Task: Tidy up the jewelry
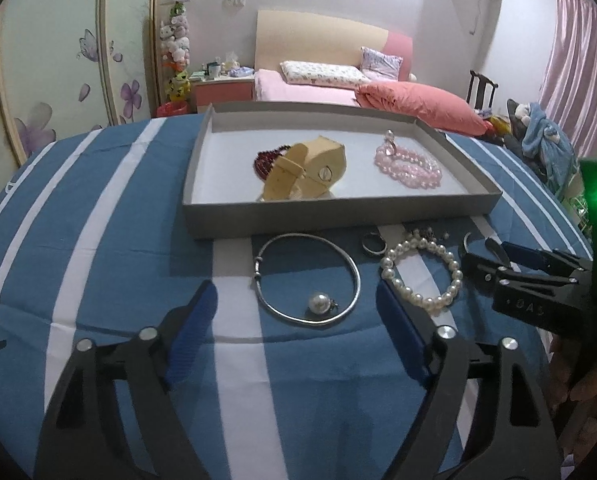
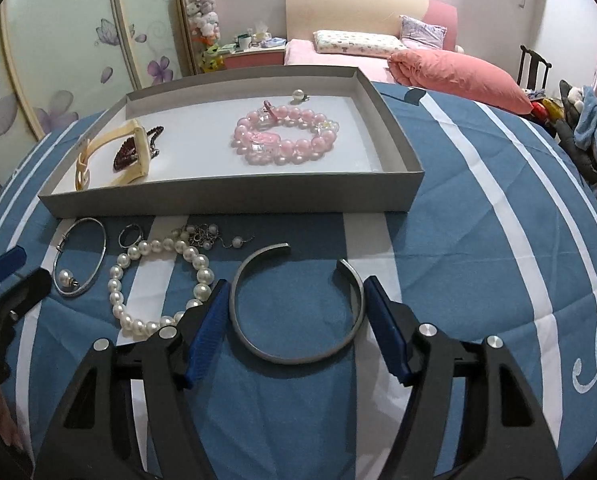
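Grey metal open cuff bangle (image 2: 296, 312) lies between the right hand-held gripper (image 2: 296, 330) pads, jaws wide, gap facing far. Left hand-held gripper (image 1: 298, 334), also wide, hovers near the thin silver hoop bangle (image 1: 308, 278).

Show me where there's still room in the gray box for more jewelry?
The gray box has bare floor along its near wall, in front of the pink bead bracelet, and in the gap between that bracelet and the cream watch. The cloth just outside the box is crowded with the pearl bracelet, ring and bangles.
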